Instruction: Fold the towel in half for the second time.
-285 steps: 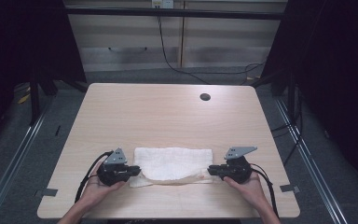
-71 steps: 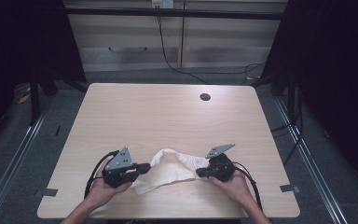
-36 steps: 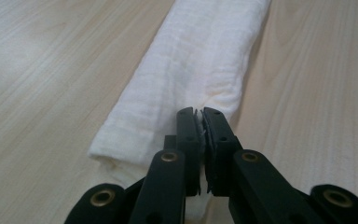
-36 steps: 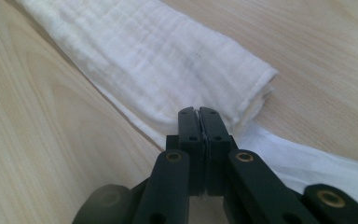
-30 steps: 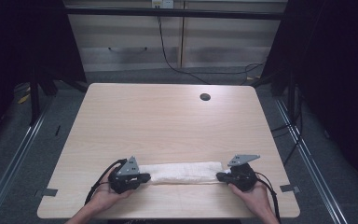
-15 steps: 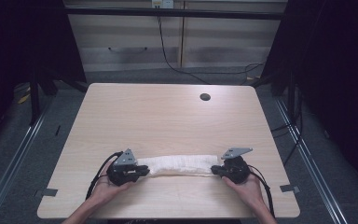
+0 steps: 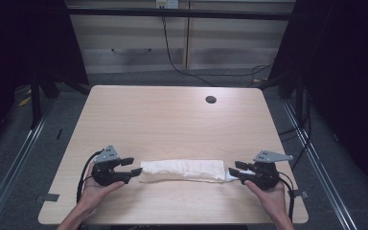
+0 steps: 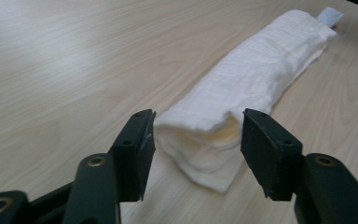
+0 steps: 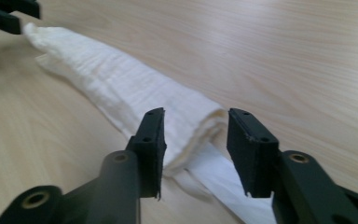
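- The white cloth [image 7: 182,169], folded into a long roll, lies on the surface [image 7: 172,120] in the lower middle of the high view.
- Left tongs [image 7: 130,166] and right tongs [image 7: 235,170] are spread, pinching nothing, 1 at each end.
- It looks soft, light and limp; I'd grip the layered ends.

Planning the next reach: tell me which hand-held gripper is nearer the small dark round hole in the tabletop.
Right. The right hand-held gripper sits nearer the hole; the left hand-held gripper lies farther, across the table.
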Demonstrator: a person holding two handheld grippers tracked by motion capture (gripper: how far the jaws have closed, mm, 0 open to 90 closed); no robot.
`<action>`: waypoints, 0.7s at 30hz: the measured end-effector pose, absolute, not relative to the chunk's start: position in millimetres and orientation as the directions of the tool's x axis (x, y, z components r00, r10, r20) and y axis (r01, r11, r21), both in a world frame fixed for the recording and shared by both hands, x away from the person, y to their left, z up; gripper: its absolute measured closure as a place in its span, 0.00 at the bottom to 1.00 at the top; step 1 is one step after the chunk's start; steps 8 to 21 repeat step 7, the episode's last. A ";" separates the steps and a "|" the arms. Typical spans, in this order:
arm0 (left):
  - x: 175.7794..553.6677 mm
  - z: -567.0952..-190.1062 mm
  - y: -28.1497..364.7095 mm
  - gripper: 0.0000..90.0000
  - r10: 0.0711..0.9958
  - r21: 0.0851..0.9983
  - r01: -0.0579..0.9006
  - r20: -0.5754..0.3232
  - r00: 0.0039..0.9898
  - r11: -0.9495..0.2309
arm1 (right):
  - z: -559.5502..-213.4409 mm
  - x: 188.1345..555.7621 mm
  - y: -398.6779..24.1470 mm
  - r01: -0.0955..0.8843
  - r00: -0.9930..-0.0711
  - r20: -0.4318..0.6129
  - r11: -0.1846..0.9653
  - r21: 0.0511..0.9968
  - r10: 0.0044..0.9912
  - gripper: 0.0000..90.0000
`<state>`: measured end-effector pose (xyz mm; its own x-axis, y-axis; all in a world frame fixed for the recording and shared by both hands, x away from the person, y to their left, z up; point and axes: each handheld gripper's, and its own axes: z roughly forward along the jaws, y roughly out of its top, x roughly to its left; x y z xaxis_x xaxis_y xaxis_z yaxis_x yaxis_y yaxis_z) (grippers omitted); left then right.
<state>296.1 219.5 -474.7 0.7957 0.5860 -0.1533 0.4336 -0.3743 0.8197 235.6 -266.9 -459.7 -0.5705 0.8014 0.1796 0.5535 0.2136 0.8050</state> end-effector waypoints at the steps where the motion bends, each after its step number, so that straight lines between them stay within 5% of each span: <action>1: 295.5 -474.6 223.8 0.45 0.595 0.821 0.441 -0.159 0.788 -0.364 | -460.4 234.8 -271.3 0.555 -0.557 0.184 0.199 0.807 0.810 0.60; 6: 299.2 -477.6 240.5 0.38 0.638 0.825 0.467 -0.177 0.749 -0.319 | -465.8 233.0 -285.0 0.559 -0.493 0.172 0.159 0.814 0.853 0.47; 21: 299.2 -477.6 240.5 0.37 0.638 0.825 0.467 -0.177 0.749 -0.319 | -465.8 233.0 -285.0 0.559 -0.493 0.172 0.159 0.814 0.853 0.47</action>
